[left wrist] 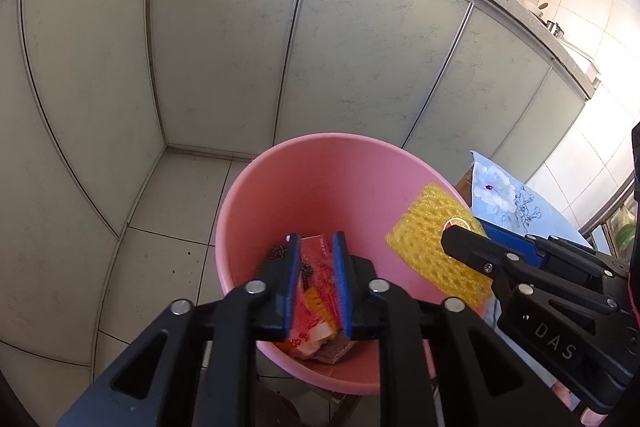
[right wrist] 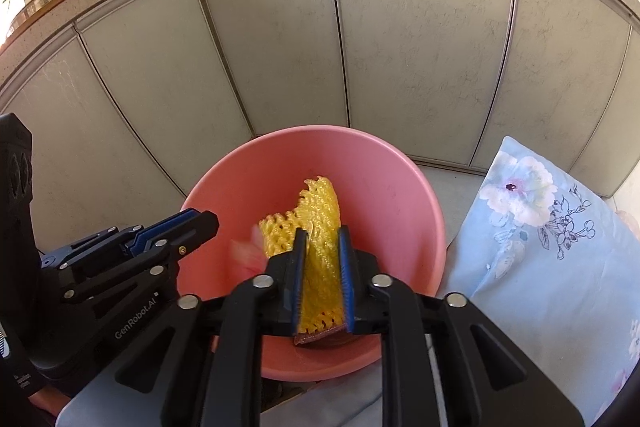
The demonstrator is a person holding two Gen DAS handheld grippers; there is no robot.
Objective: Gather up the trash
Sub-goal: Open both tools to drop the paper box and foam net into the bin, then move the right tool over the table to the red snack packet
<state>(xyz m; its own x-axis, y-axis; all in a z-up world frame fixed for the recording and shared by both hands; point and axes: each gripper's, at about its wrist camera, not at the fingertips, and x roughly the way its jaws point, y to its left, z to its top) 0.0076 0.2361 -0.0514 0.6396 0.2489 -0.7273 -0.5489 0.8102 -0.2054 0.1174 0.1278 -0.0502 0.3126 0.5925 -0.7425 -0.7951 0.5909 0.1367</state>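
Both grippers are hanging over the pink bin [right wrist: 408, 195], left gripper [left wrist: 318, 283] apart around a red wrapper [left wrist: 316, 269], right gripper [right wrist: 322, 279] loosely flanking yellow foam netting [right wrist: 320, 227], likely dropping both; next calls for wider jaws.

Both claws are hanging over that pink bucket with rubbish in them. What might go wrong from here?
1. The yellow foam net in the right gripper sits near the bucket's rim in the left wrist view; it may drop outside, onto the flowered pillow.
2. The red wrapper lies between the left gripper's parted pads and might cling rather than drop.
3. The grippers hang close together and may bump.
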